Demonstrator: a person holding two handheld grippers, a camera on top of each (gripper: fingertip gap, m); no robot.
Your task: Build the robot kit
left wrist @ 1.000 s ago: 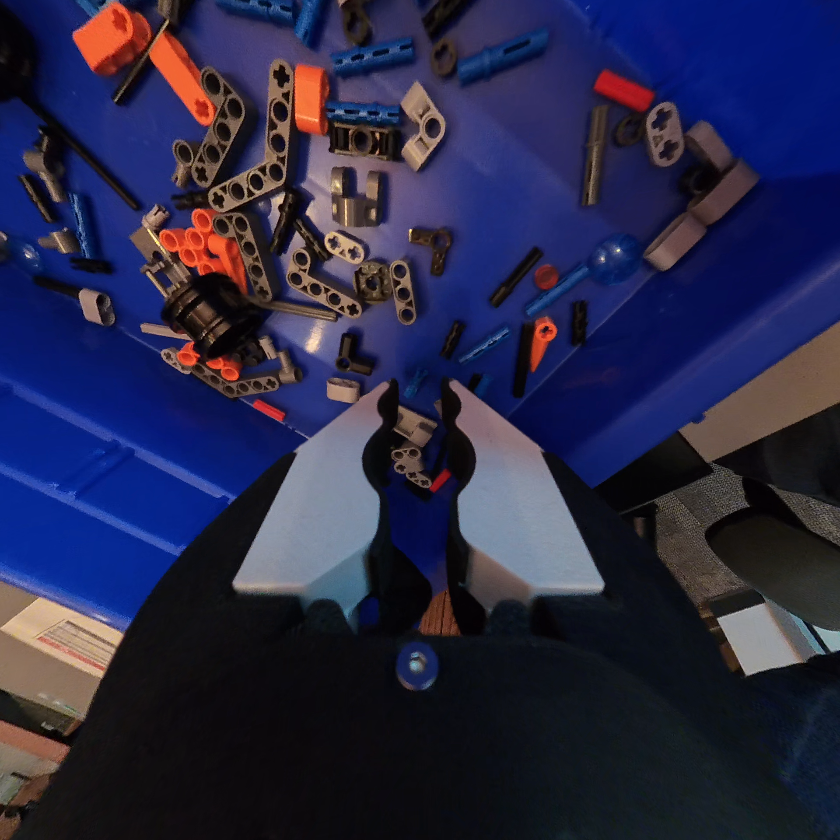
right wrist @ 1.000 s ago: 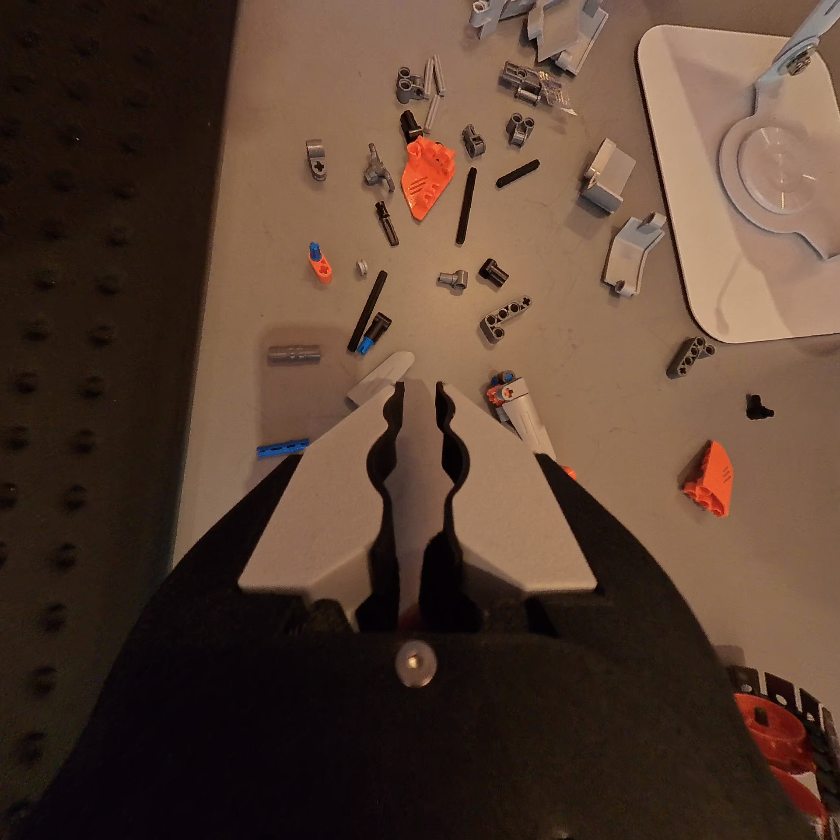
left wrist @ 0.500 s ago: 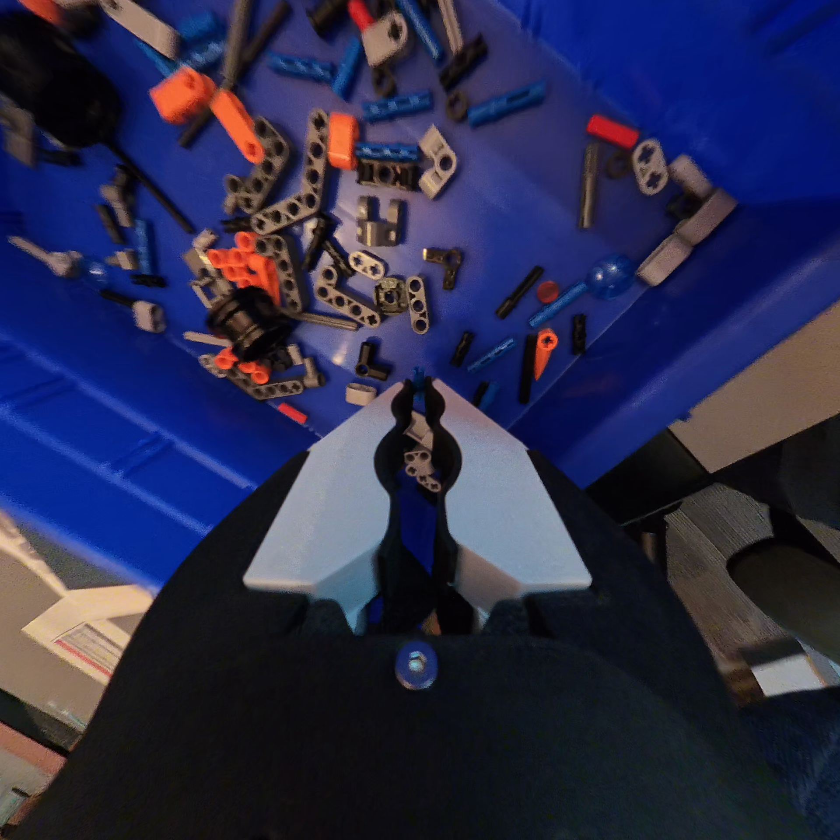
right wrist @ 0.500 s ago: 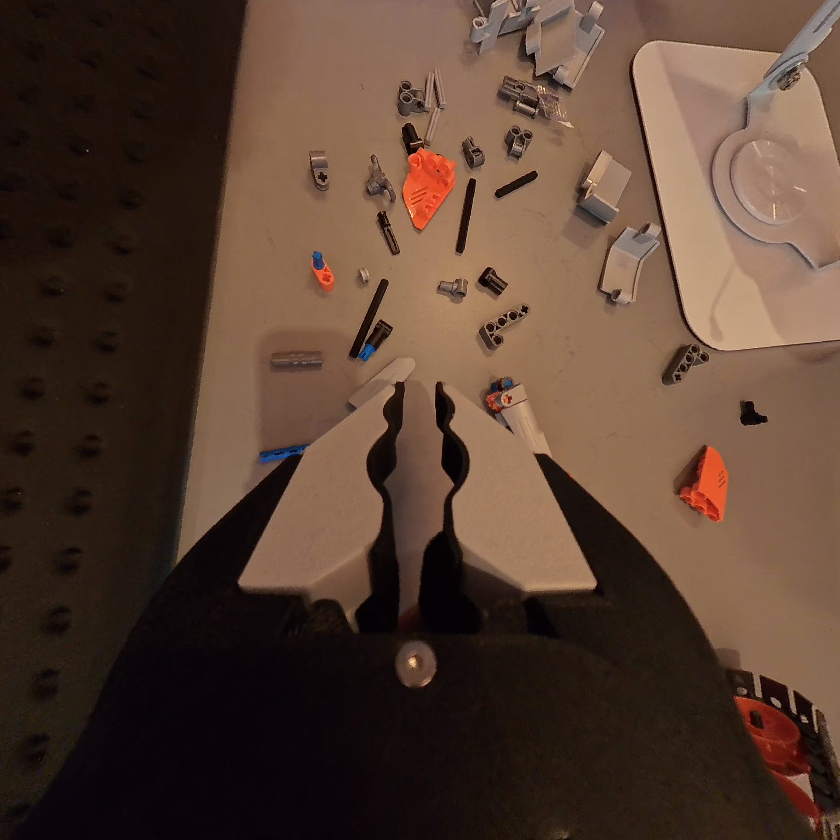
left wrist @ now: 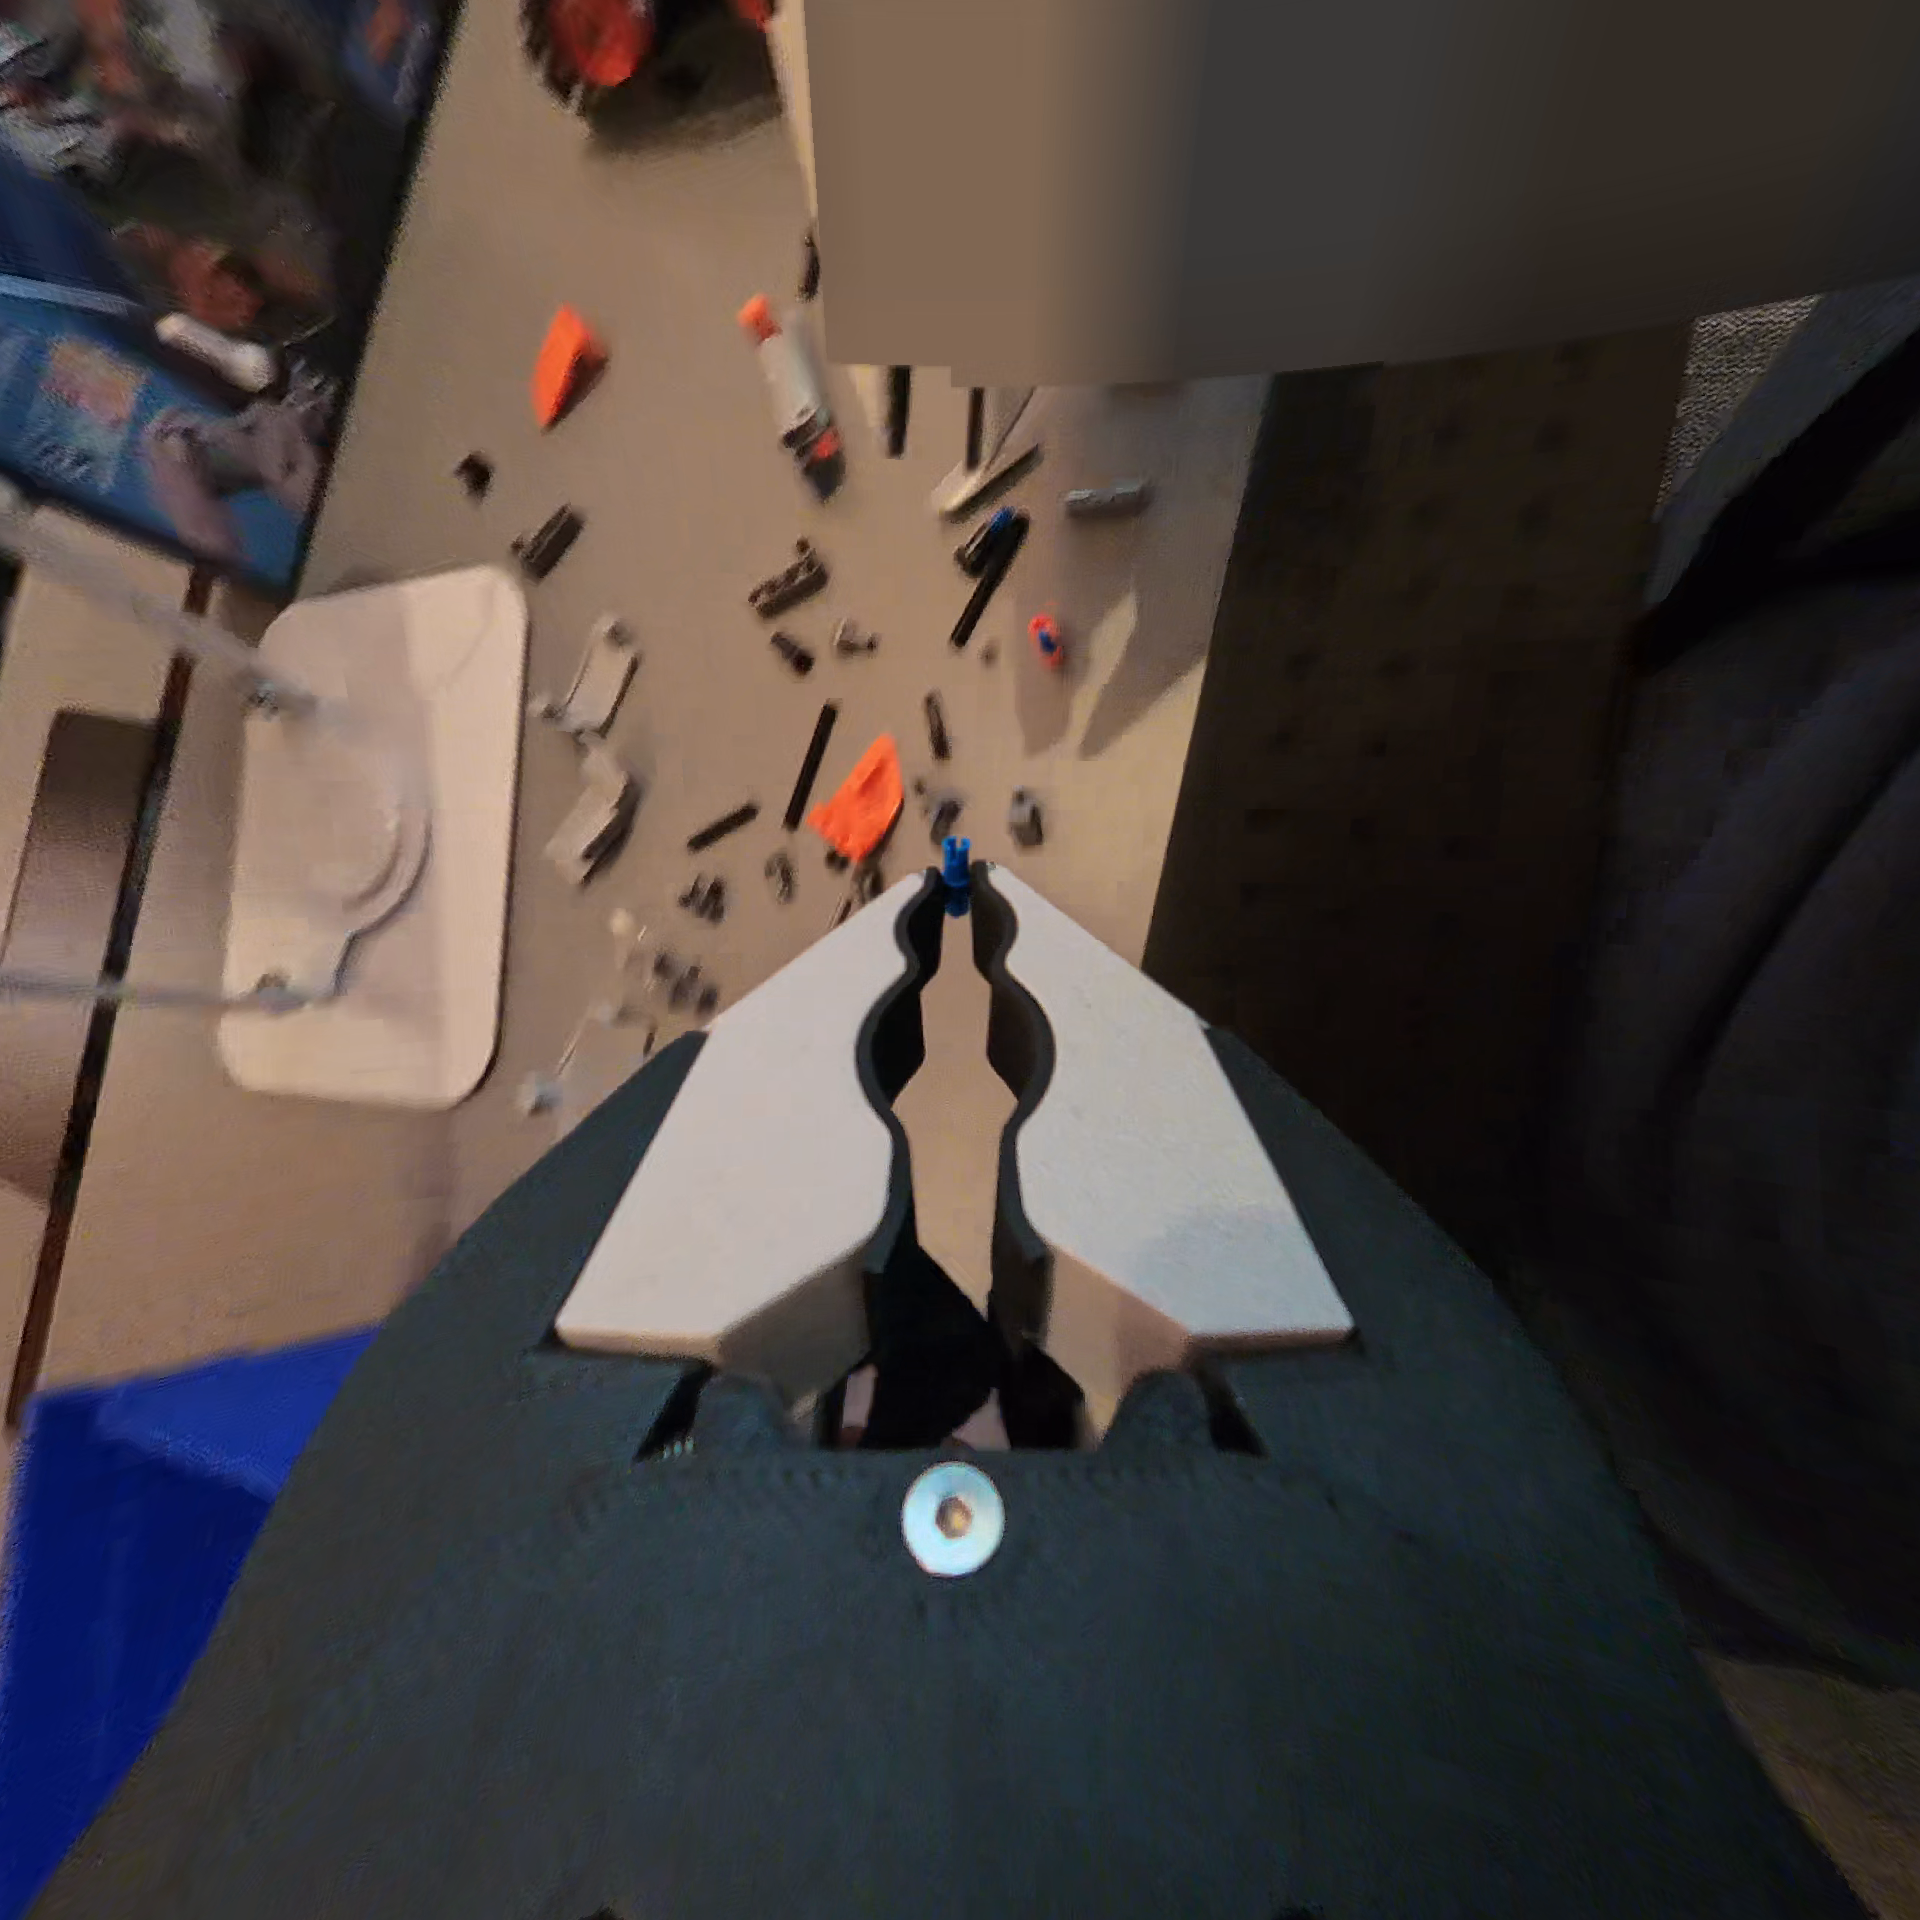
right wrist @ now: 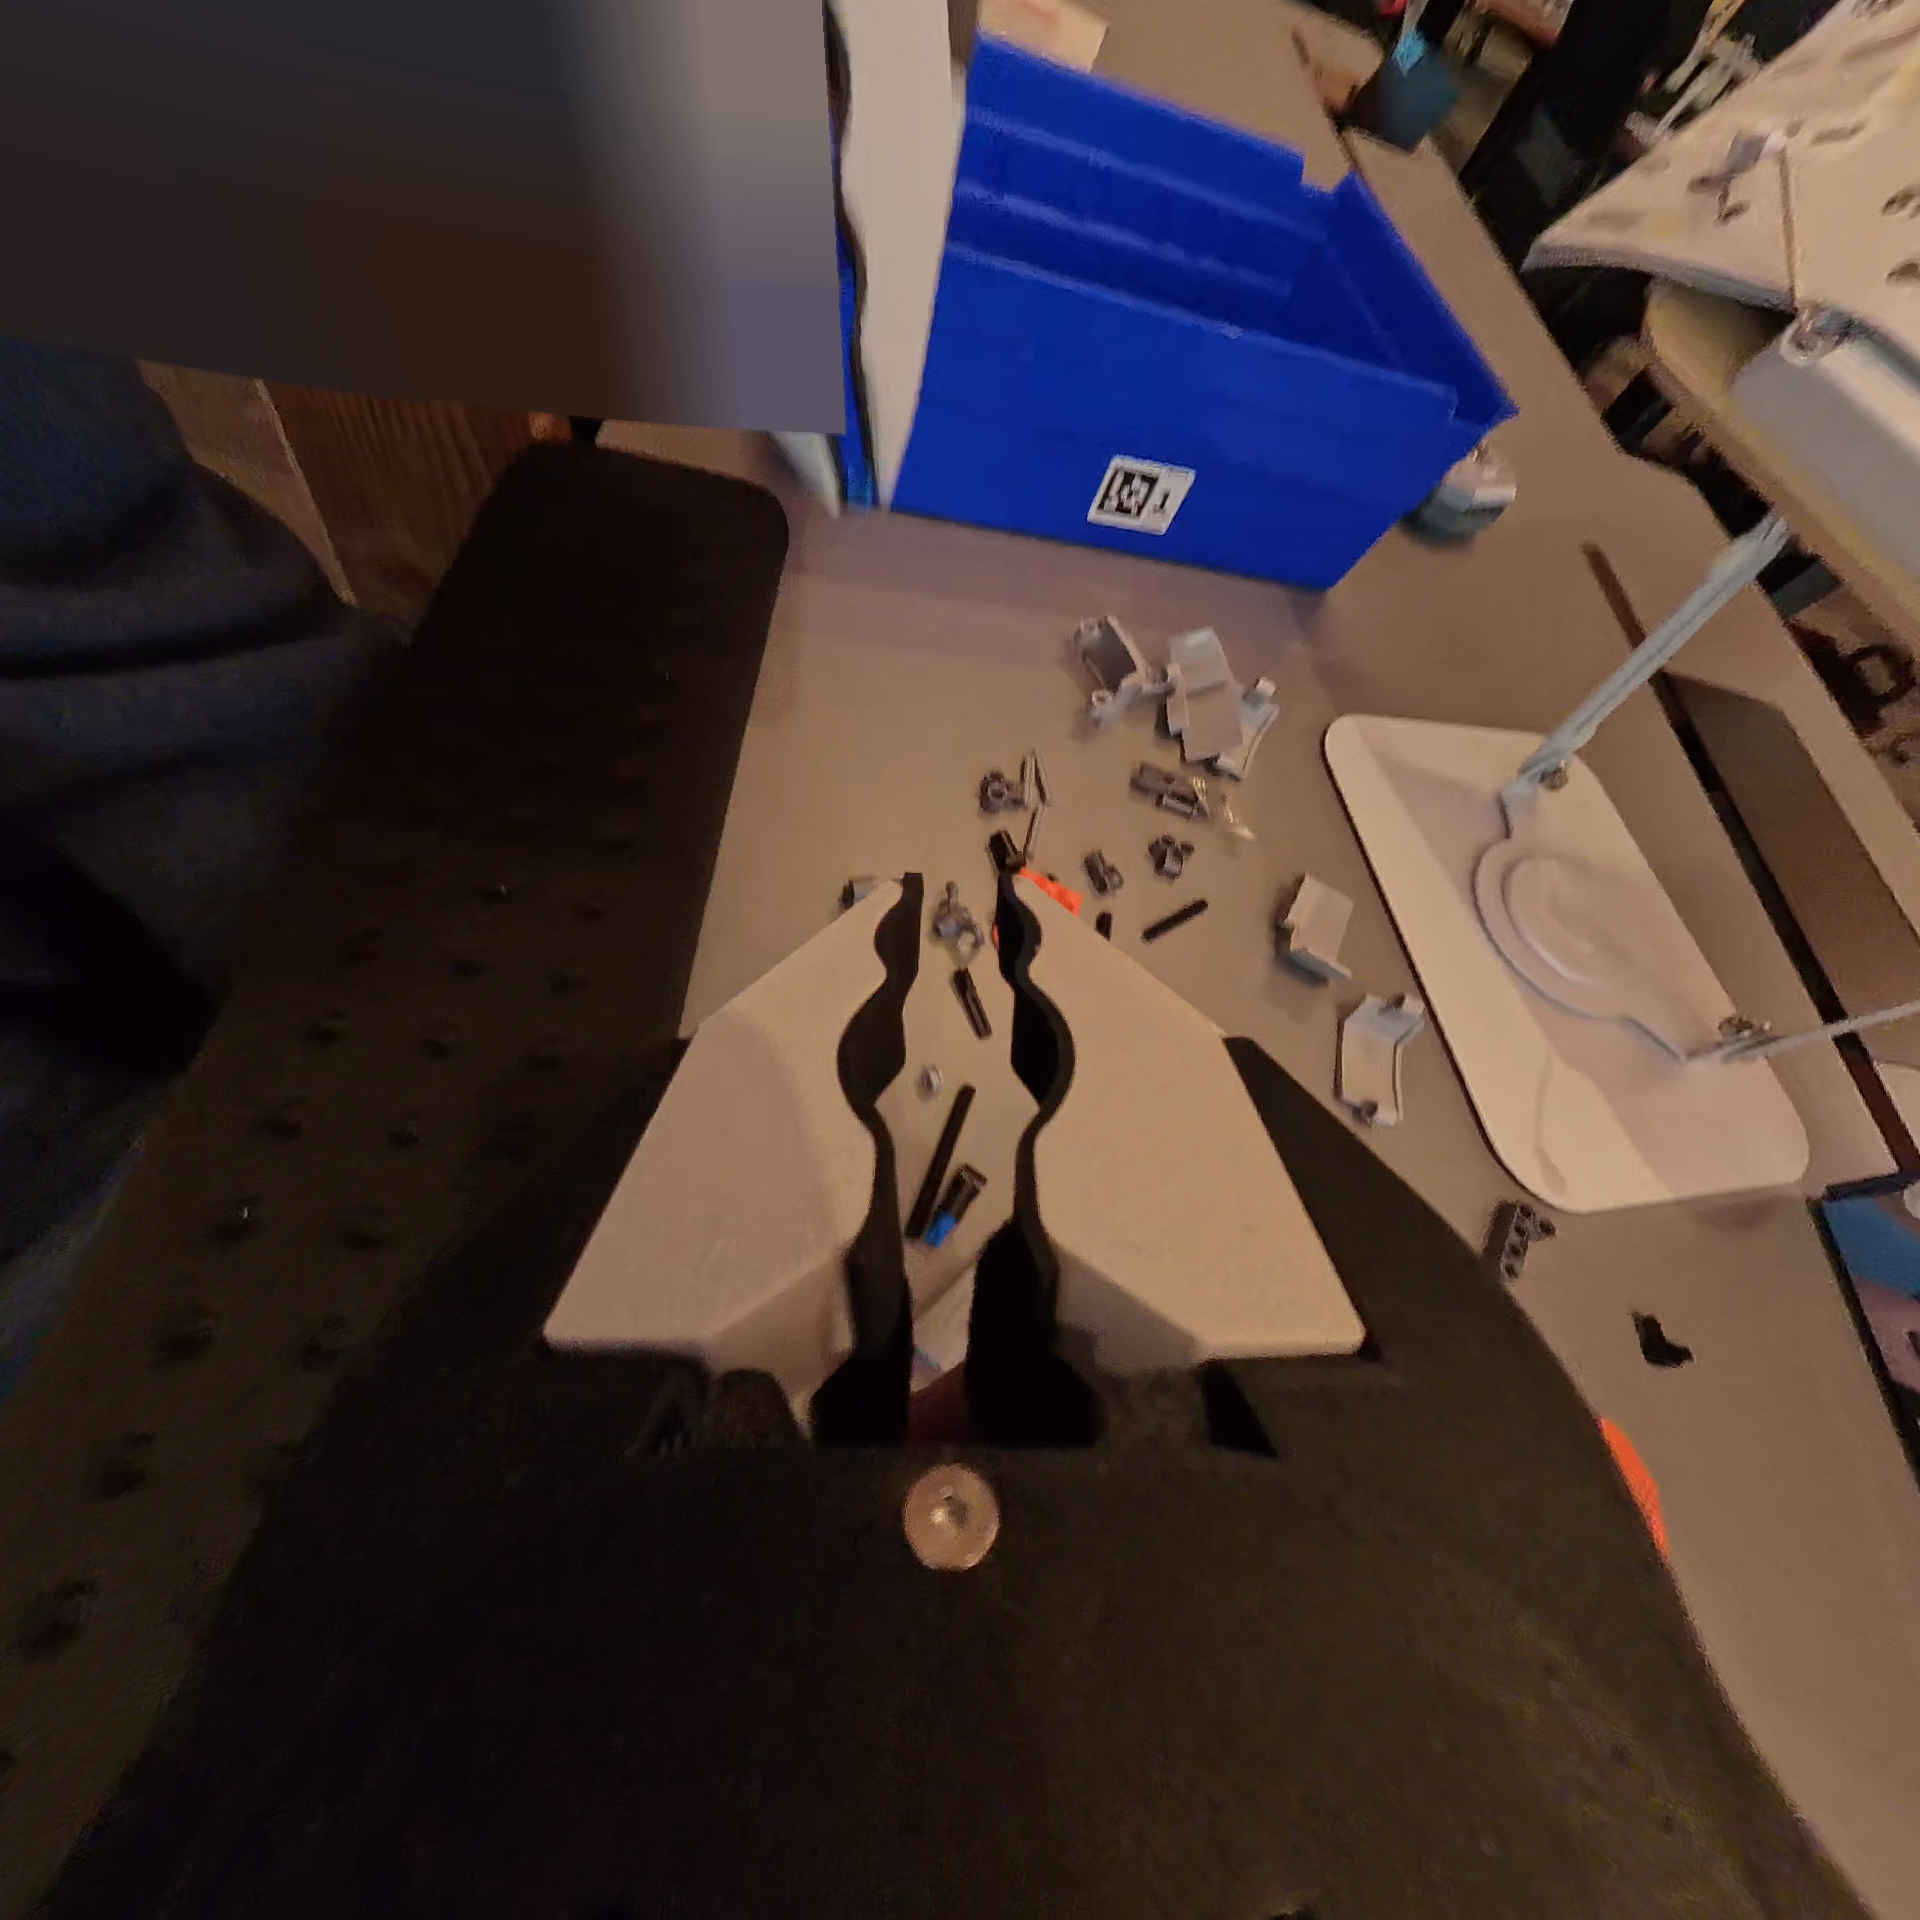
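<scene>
1. The grey surface [right wrist: 894,665] fills both views, scattered with small building-toy parts, and a dark studded mat [right wrist: 436,935] lies along its left side in the right wrist view.
2. A blue bin [right wrist: 1164,343] stands at the far end of the surface in the right wrist view, a square black-and-white marker sticker [right wrist: 1140,495] on its near wall; a blue corner of it shows at the near left in the left wrist view.
3. A white tray [right wrist: 1621,1132] sits on the right, with a pale blue bracket [right wrist: 1538,894] lying in it.
4. The left hand-held gripper [left wrist: 954,883] hangs above the surface, its tips pinching a small blue pin [left wrist: 955,858] that pokes out past them. There it is, held in the air!
5. The right hand-held gripper [right wrist: 956,894] hovers over the scattered parts with its tips slightly spread, nothing between them; parts on the surface show through the gap.
6. An orange wedge piece [left wrist: 860,800] lies just beyond the left tips in the left wrist view, with black rods [left wrist: 810,764] beside it.
7. Light grey panel pieces [right wrist: 1195,696] cluster at the far side, between the bin and the tray.
8. A small grey connector [right wrist: 954,925] lies on the surface, seen between the right tips; whether they touch it is not clear.
</scene>
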